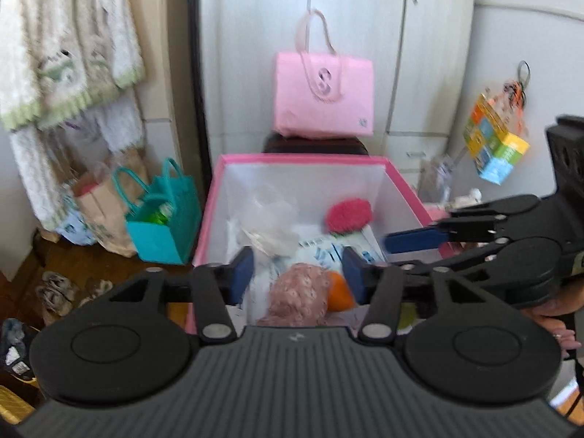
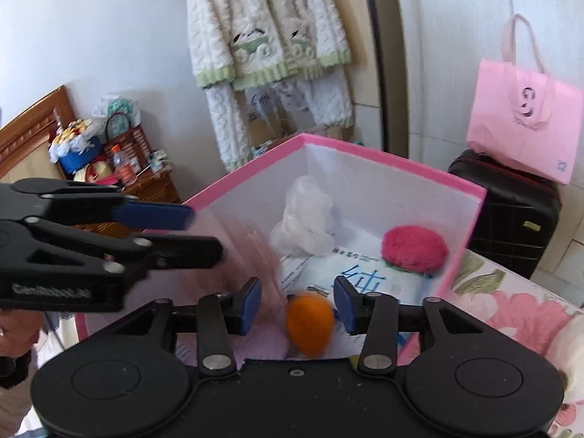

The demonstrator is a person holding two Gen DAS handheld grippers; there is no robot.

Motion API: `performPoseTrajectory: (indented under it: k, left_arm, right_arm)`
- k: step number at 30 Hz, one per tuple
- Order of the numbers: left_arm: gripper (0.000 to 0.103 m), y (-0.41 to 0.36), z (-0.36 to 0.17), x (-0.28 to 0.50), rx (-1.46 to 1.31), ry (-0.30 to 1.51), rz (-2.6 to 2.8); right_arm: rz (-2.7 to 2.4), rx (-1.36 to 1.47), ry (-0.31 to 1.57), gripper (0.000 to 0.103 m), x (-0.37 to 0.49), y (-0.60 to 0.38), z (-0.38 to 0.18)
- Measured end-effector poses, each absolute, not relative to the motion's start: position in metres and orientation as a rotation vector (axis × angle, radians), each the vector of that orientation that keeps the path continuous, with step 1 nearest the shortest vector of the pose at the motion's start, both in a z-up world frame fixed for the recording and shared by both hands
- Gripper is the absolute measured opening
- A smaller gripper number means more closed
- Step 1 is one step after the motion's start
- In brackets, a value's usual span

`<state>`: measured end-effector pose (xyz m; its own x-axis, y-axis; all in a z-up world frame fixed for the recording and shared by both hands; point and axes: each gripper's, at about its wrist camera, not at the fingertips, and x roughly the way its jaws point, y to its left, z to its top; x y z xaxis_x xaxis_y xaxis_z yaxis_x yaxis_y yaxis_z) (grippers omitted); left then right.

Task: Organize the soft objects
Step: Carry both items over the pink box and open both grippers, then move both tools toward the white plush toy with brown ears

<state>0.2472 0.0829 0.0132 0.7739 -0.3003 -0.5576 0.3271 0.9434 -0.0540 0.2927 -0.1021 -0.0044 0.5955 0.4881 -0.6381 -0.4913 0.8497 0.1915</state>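
Note:
A pink box with white inner walls holds soft things: a red fluffy pad, an orange soft ball, a pinkish flowered cloth, a crumpled white plastic bag and a blue-printed white pack. My left gripper is open and empty above the box's near side. The right gripper reaches in from the right over the box rim. In the right wrist view the right gripper is open above the orange ball, with the box, red pad and left gripper visible.
A pink tote sits on a black suitcase behind the box, before white cupboards. A teal bag and paper bags stand on the floor at left. Fleece clothes hang on the wall. A floral bedspread lies at right.

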Motion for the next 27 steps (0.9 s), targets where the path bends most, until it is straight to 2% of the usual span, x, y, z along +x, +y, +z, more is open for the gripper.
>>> performPoseTrajectory:
  k: [9,12,15,23,27]
  left_arm:
    - [0.065,0.076,0.058,0.189,0.101,0.54,-0.402]
    - [0.072,0.07,0.072,0.169,0.108,0.556,-0.468]
    - [0.073,0.064,0.083,0.153,0.097,0.591,-0.533]
    - [0.079,0.03,0.088,0.11,0.198,0.598,-0.626]
    - [0.089,0.01,0.087,0.103,0.199,0.609,-0.683]
  right_arm:
    - [0.534,0.016,0.66,0.059,0.228,-0.156,0.036]
    - [0.514,-0.007,0.635,0.061,0.201,-0.176,0.053]
    - [0.492,-0.063,0.622,0.061,0.178,-0.189,0.066]
    - [0.434,-0.146,0.602,0.075,0.123,-0.216,0.082]
    - [0.416,-0.143,0.597,0.085,0.105,-0.231,0.079]
